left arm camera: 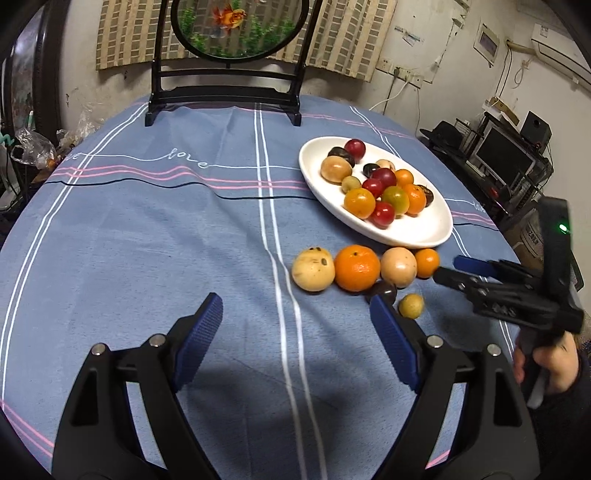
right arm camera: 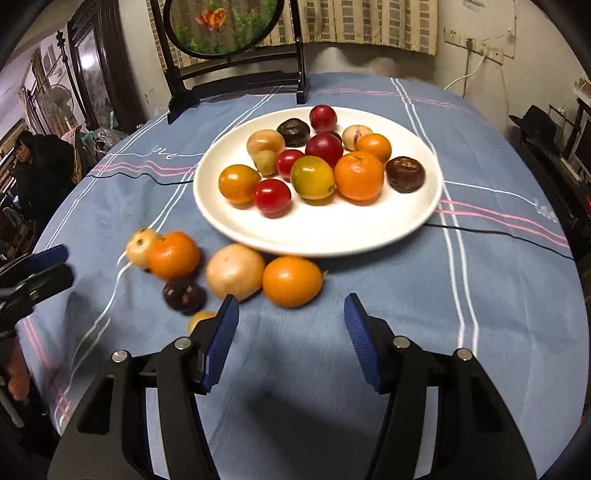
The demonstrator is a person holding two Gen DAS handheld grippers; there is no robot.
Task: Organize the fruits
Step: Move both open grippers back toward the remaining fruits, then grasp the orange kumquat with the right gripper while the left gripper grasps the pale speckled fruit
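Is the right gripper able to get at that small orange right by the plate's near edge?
Probably yes: the right gripper is open, the small orange lies just ahead of its fingertips, and nothing sits between them.

Round table covered by blue cloth (left arm camera: 147, 240), crossed by white, pink and dark stripes; word "love" stitched in white. Black wooden stand (left arm camera: 225, 92) set at far edge of table, oval panel painted with goldfish and green plants (left arm camera: 236, 26) held in it. Striped bamboo-style blind (left arm camera: 340, 40) hung on wall behind. Wall sockets and white cable (right arm camera: 469, 59) seen at right. Dark monitor (left arm camera: 506, 155) and speaker (left arm camera: 535, 127) placed on rack beside table. Seated person in dark clothing (right arm camera: 37, 170) visible at far left.
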